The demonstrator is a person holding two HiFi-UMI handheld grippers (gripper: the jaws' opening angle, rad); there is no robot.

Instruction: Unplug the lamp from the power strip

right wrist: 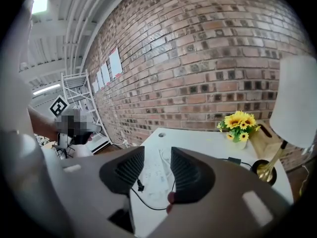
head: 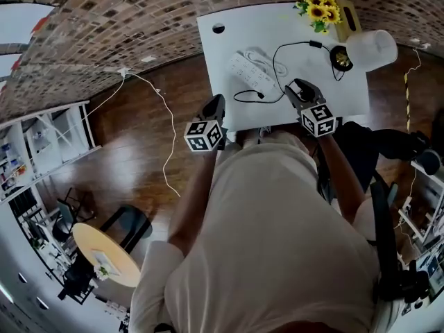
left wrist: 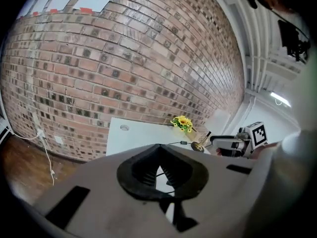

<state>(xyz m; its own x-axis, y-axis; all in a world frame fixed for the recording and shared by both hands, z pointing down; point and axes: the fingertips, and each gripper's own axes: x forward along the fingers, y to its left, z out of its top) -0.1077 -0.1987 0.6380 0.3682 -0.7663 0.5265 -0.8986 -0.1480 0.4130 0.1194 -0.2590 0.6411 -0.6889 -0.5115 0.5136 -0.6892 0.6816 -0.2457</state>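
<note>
On the white table point(head: 215, 47) lies a white power strip point(head: 250, 70) point(right wrist: 157, 175). The lamp point(head: 364, 50) stands at the table's right, with a brass base point(right wrist: 267, 170) and a white shade point(right wrist: 297, 100). Its black cord point(head: 291, 46) loops across the table. The black plug point(head: 260, 94) point(right wrist: 140, 185) lies on the table beside the strip, not in a socket. My left gripper point(head: 216, 101) point(left wrist: 159, 148) hangs at the table's near edge, jaws shut and empty. My right gripper point(head: 297, 87) point(right wrist: 157, 155) hovers above the near edge, open, nothing between its pads.
A pot of sunflowers point(head: 319, 9) and a wooden box point(head: 349, 16) stand at the table's far right corner. A thin white cable point(head: 163, 109) trails over the wooden floor at the left. A white shelf point(head: 41, 144) and a round table point(head: 104, 255) stand further left.
</note>
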